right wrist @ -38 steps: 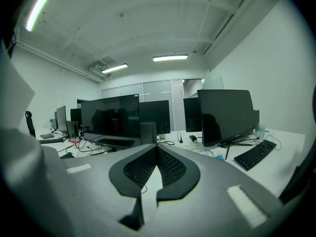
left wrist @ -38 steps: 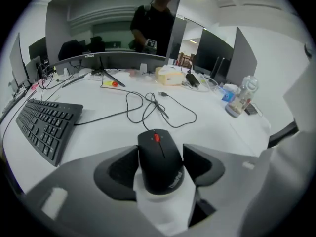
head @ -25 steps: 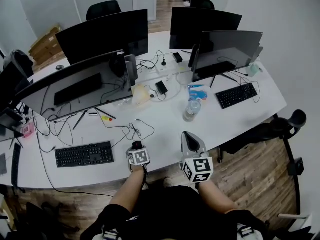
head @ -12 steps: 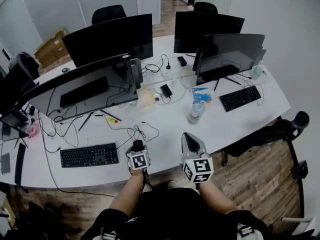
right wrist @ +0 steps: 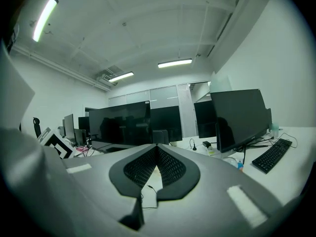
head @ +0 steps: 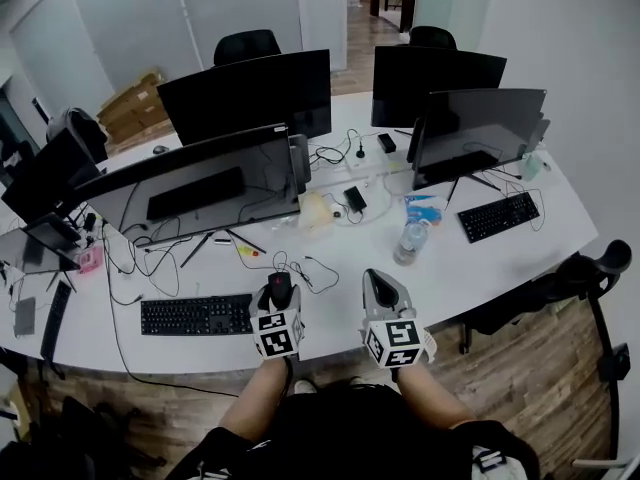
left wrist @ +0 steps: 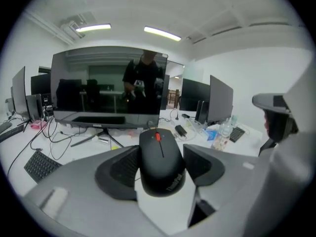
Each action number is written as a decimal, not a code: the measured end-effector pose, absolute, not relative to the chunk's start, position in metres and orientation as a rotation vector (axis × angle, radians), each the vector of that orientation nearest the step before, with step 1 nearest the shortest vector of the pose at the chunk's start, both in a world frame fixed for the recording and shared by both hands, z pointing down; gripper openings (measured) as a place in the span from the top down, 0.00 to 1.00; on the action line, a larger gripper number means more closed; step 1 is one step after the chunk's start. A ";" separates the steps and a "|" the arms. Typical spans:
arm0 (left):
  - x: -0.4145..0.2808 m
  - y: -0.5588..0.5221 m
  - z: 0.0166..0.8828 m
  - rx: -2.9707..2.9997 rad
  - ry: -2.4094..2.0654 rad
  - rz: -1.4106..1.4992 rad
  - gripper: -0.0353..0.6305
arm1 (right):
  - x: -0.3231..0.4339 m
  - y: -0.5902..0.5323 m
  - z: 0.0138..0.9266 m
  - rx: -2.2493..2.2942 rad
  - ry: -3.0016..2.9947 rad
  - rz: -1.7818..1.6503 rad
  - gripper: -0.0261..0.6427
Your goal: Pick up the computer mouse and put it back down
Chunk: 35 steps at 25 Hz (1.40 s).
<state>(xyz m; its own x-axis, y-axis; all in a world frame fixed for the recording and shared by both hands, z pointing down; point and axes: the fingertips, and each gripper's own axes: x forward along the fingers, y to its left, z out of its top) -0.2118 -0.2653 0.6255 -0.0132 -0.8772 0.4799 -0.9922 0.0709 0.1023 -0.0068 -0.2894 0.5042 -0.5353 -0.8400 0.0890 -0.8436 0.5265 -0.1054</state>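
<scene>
both left gripper [left wrist: 161, 151] fingers [left wrist: 121, 166] pinch the computer mouse [left wrist: 159, 165].

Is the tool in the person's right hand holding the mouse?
No, the right gripper is shut on nothing; the mouse sits in the left gripper.

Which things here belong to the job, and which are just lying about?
In the job: computer mouse; left gripper, shut on it; right gripper, shut and empty.

Lying about: black keyboard, water bottle, nearest monitor, loose cables.
</scene>
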 end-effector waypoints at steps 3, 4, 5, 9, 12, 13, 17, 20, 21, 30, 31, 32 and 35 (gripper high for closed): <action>-0.215 -0.258 0.595 1.894 -1.984 0.320 0.45 | -0.018 -0.291 0.500 1.476 -2.751 0.206 0.97; -0.216 -0.255 0.585 1.905 -2.000 0.302 0.45 | -0.021 -0.292 0.498 1.468 -2.762 0.205 0.97; -0.217 -0.252 0.576 1.915 -2.017 0.285 0.45 | -0.024 -0.292 0.496 1.461 -2.773 0.202 0.97; -0.221 -0.241 0.539 1.954 -2.089 0.218 0.45 | -0.033 -0.293 0.490 1.438 -2.807 0.191 0.97; -0.223 -0.234 0.517 1.978 -2.126 0.165 0.45 | -0.040 -0.292 0.489 1.414 -2.820 0.186 0.97; -0.224 -0.233 0.512 1.981 -2.130 0.145 0.45 | -0.042 -0.292 0.489 1.405 -2.822 0.186 0.97; -0.225 -0.228 0.503 1.976 -2.128 0.091 0.45 | -0.045 -0.290 0.489 1.382 -2.826 0.180 0.97; -0.223 -0.227 0.504 1.976 -2.124 0.083 0.45 | -0.044 -0.289 0.491 1.380 -2.821 0.174 0.97; -0.223 -0.227 0.505 1.975 -2.119 0.083 0.45 | -0.043 -0.289 0.491 1.382 -2.818 0.173 0.97; -0.227 -0.232 0.533 1.933 -2.048 0.086 0.45 | -0.030 -0.291 0.486 1.423 -2.797 0.144 0.97; -0.227 -0.234 0.539 1.925 -2.027 0.077 0.45 | -0.028 -0.290 0.485 1.426 -2.790 0.140 0.97; -0.227 -0.236 0.544 1.918 -2.008 0.067 0.45 | -0.027 -0.289 0.485 1.429 -2.784 0.135 0.97; -0.225 -0.240 0.562 1.908 -1.970 0.076 0.45 | -0.020 -0.286 0.485 1.444 -2.762 0.120 0.97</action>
